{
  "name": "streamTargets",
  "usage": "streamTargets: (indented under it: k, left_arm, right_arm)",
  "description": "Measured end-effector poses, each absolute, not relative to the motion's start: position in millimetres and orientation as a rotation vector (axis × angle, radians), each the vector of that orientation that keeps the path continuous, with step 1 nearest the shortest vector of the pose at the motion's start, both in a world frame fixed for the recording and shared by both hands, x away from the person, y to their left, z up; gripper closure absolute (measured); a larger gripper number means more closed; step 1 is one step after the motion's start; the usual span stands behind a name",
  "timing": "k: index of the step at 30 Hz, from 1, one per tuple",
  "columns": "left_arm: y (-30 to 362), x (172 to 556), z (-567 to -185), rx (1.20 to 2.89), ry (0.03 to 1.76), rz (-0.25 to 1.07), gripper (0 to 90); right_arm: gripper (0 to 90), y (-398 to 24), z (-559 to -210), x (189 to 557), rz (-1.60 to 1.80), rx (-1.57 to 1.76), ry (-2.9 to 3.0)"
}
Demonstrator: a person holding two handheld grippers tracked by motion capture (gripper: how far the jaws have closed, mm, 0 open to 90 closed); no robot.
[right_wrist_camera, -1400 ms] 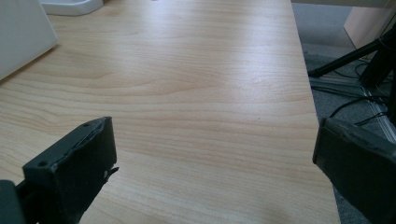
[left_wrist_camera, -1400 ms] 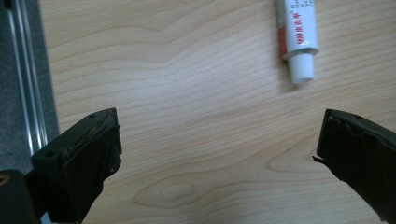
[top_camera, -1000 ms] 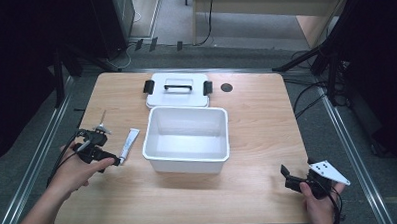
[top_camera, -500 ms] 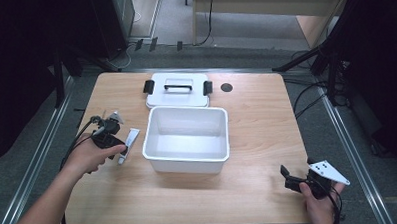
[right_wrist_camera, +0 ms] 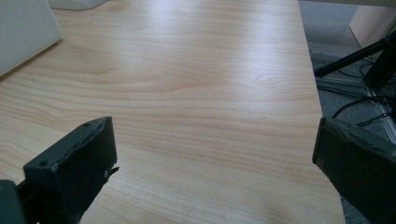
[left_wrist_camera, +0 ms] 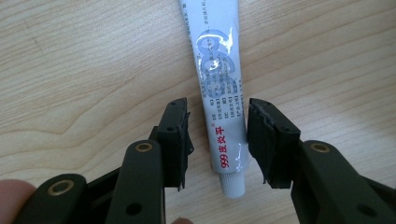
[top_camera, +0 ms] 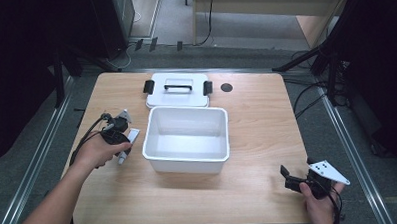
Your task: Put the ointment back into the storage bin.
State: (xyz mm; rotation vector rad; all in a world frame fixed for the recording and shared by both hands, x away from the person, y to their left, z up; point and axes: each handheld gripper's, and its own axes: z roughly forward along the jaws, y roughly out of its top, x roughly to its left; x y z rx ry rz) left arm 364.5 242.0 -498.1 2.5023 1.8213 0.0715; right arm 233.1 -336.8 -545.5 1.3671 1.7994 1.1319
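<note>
Left gripper (left_wrist_camera: 217, 140) straddles the tube (left_wrist_camera: 219, 84), which lies flat on the table (top_camera: 257, 120) just left of the white bin (top_camera: 186, 138). Its jaws have just been closing; the right pad looks to touch the tube, the left stands clear. Biting so near the cap (left_wrist_camera: 232, 183), the tube may droop or squirt out. Right gripper (right_wrist_camera: 215, 158) hangs agape, idle at the table's near right corner.
</note>
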Motion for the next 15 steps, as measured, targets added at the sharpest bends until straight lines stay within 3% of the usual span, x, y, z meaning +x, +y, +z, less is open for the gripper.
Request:
streamTargets:
  k: [15]
  left_arm:
    - [231.6, 368.1, -506.8, 2.591, 1.818, 0.122, 71.7]
  right_arm:
    - [0.0, -336.7, -545.7, 233.7, 1.130, 1.356, 1.808]
